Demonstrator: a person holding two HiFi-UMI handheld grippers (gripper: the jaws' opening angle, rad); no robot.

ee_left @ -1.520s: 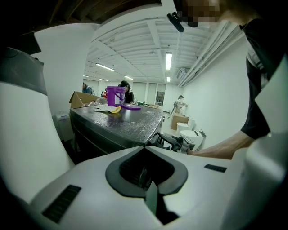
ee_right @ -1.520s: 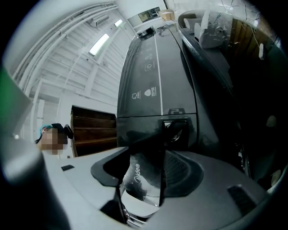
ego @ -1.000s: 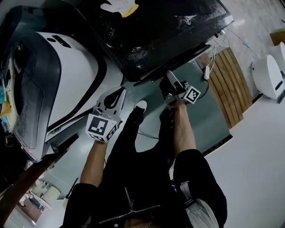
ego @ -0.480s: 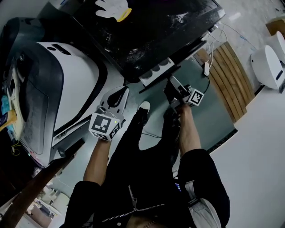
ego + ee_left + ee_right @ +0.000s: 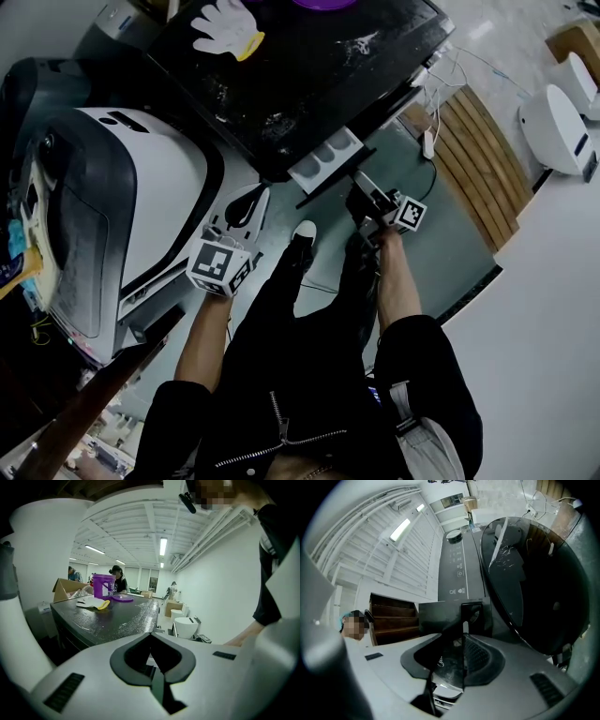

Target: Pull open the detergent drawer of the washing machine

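Nearest me, I'm holding the left claw [image 5: 251,199] clenched on nothing, hanging beside the white appliance [image 5: 141,187]. Just past it, my right claw [image 5: 360,184] has just been closing, and I'm gripping the dark front of the detergent drawer [image 5: 323,157]. The drawer is sitting pulled out from the washing machine [image 5: 459,569], its white compartments showing. Beyond, the black worktop [image 5: 309,75] is carrying a white glove [image 5: 225,26] and, farther back, a purple jug [image 5: 102,585].

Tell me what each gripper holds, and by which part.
Right gripper, jaws just closing, grips the detergent drawer by its dark front panel; left gripper is shut, empty.
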